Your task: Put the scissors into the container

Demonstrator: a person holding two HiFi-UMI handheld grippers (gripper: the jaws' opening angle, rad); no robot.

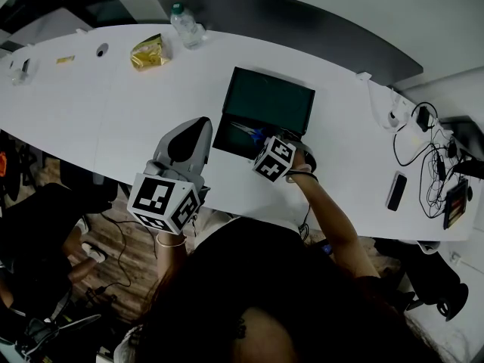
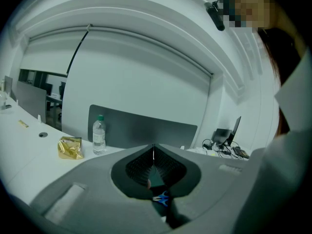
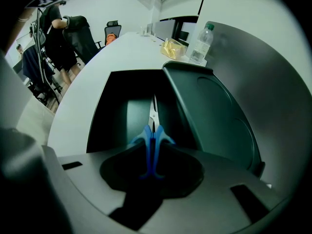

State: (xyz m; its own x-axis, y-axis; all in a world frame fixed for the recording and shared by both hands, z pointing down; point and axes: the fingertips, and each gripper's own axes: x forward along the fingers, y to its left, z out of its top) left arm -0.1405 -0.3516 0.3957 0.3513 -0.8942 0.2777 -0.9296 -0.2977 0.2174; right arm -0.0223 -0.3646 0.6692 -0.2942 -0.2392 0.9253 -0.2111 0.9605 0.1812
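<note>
Jaws of the left gripper [image 2: 154, 155] are seen pressed together in the left gripper view, with nothing held; below them the blue-handled scissors [image 2: 161, 198] are glimpsed. In the right gripper view, the right gripper [image 3: 152, 167] is seen with its jaws parted about the scissors' handles, which are not visibly pinched. The blades are laid inside the dark container [image 3: 114, 113], beside its raised lid [image 3: 214, 116]. In the head view, the scissors are shown lying in the container on the white table [image 1: 136, 112]. The right gripper is poised at the container's near edge and the left gripper is held just to its left.
</note>
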